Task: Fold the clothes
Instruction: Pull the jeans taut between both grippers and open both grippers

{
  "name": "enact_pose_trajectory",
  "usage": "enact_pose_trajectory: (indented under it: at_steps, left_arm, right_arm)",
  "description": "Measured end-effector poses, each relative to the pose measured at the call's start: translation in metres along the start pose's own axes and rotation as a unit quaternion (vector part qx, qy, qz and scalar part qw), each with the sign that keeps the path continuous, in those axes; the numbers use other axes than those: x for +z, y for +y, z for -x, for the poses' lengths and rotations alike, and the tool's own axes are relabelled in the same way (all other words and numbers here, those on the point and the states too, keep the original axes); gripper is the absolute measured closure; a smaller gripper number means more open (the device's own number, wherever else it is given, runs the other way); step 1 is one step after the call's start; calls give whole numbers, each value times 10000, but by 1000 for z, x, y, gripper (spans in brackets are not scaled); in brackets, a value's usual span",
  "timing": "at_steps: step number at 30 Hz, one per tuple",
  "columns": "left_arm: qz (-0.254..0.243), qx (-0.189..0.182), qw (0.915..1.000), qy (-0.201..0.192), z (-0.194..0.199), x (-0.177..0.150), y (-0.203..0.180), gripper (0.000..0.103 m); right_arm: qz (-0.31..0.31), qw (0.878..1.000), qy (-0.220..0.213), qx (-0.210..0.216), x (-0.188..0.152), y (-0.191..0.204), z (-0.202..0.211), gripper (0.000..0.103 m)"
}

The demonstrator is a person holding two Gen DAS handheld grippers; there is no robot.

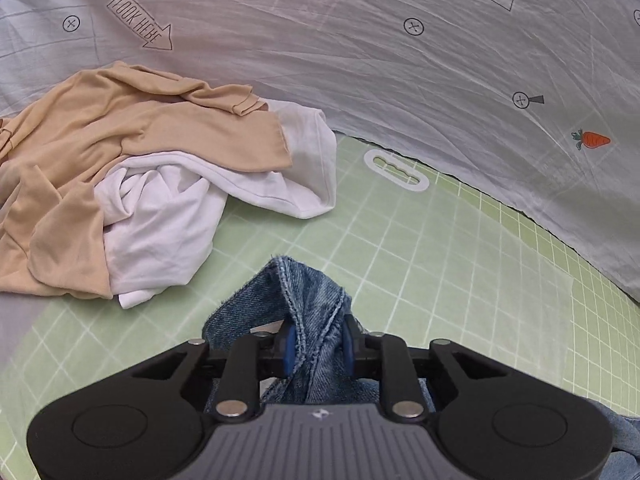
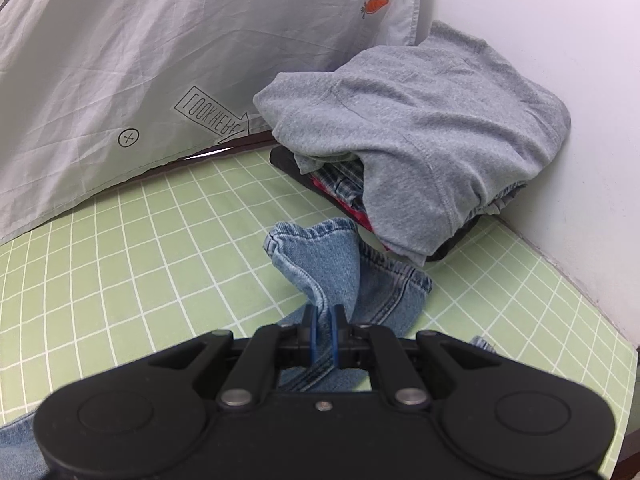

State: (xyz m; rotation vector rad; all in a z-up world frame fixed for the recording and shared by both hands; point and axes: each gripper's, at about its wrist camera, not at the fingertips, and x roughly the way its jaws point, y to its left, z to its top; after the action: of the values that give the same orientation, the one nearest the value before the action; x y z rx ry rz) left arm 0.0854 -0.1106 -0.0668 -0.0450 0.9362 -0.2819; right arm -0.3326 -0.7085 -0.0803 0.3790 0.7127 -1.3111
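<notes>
A: What are the two grippers doing?

B: Both are pinching the jeans (image 1: 308, 300). The left gripper (image 1: 318, 346) is clamping a bunched fold with a stitched seam between its blue pads. The right gripper (image 2: 324, 338) is gripping a hemmed edge, jaws nearly together with only a thin layer of denim between them.

A: Where are the jeans lying?

B: On a green gridded mat (image 2: 140, 240). The gripped parts are lifting off it while the rest is trailing down and back under both tools. A loose beige top (image 1: 92, 160) and a white shirt (image 1: 172, 216) are sitting in a heap at the far left. A stack topped by a grey shirt (image 2: 420, 120) is sitting at the far right against the wall. A pale printed sheet (image 1: 360, 60) is hanging behind everything.

A: How is the denim likely to handle?

B: Probably heavy, fairly stiff, not slippery, not fragile. It is holding peaks rather than draping flat. Seams and hems look like the firmest places to grip.

A: Which way are the jeans pointing?

B: Hard to say. Most of the cloth is hidden beneath the grippers, so I cannot tell the long axis. The hem in the right view is pointing away, towards the stack.
</notes>
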Motion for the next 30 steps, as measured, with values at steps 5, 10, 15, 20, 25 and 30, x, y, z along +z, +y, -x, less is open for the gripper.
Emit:
enact_pose_trajectory:
  at_steps: [5, 10, 15, 20, 25, 30]
  left_arm:
    - [355, -276, 9984, -330, 2, 24, 12, 81]
    - [336, -192, 9974, -615, -7, 42, 10, 81]
    - [614, 17, 9965, -572, -35, 51, 18, 82]
    - [1176, 314, 9915, -466, -73, 55, 29, 79]
    - [1043, 653, 9922, -176, -85, 55, 22, 68]
    - [1106, 686, 9900, -548, -36, 35, 28, 48]
  right_arm:
    - [518, 9976, -454, 40, 24, 18, 8, 96]
    - [876, 9913, -974, 149, 64, 48, 10, 96]
    - [954, 9874, -1208, 362, 113, 91, -14, 96]
    - [1154, 9841, -1184, 649, 149, 152, -56, 95]
    - [1415, 9827, -746, 934, 146, 196, -78, 56]
    - [1798, 9759, -567, 1098, 80, 185, -38, 17]
